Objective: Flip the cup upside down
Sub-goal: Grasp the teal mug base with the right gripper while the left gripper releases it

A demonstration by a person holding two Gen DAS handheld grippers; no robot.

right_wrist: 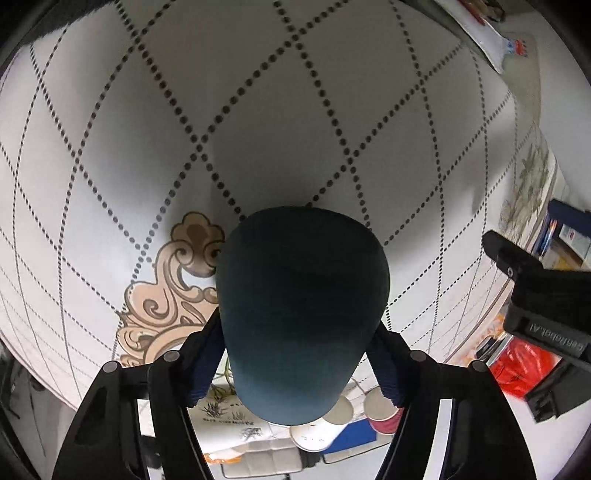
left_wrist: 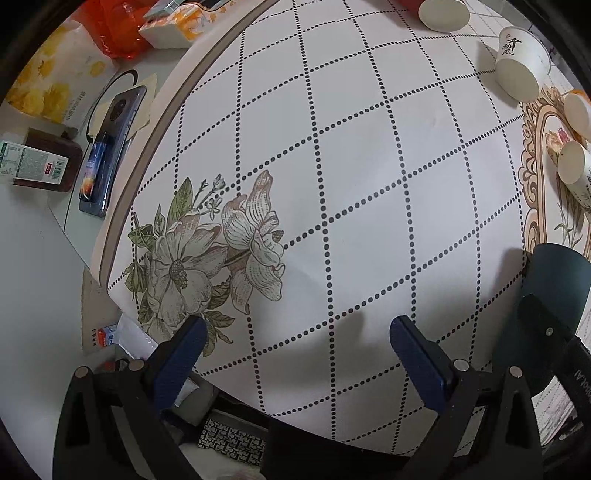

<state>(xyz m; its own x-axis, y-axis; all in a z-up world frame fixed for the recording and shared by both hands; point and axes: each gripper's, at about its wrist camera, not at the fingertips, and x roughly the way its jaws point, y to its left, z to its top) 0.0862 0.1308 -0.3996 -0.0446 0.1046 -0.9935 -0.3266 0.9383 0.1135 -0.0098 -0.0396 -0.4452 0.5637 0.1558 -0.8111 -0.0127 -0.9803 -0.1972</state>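
A dark teal cup (right_wrist: 301, 314) fills the middle of the right wrist view, held between the blue pads of my right gripper (right_wrist: 297, 363), which is shut on it above the white tablecloth (right_wrist: 258, 110). The cup's closed end faces the camera. The same cup (left_wrist: 559, 273) shows at the right edge of the left wrist view, with the right gripper's black body below it. My left gripper (left_wrist: 297, 341) is open and empty, low over the tablecloth (left_wrist: 351, 166) near a printed flower (left_wrist: 207, 254).
Several white paper cups (left_wrist: 519, 64) lie and stand at the table's far right. A phone (left_wrist: 107, 147), boxes, and an orange bag (left_wrist: 118, 26) sit beyond the table's left edge. More paper cups (right_wrist: 314, 435) and a red bag (right_wrist: 521, 365) show low in the right wrist view.
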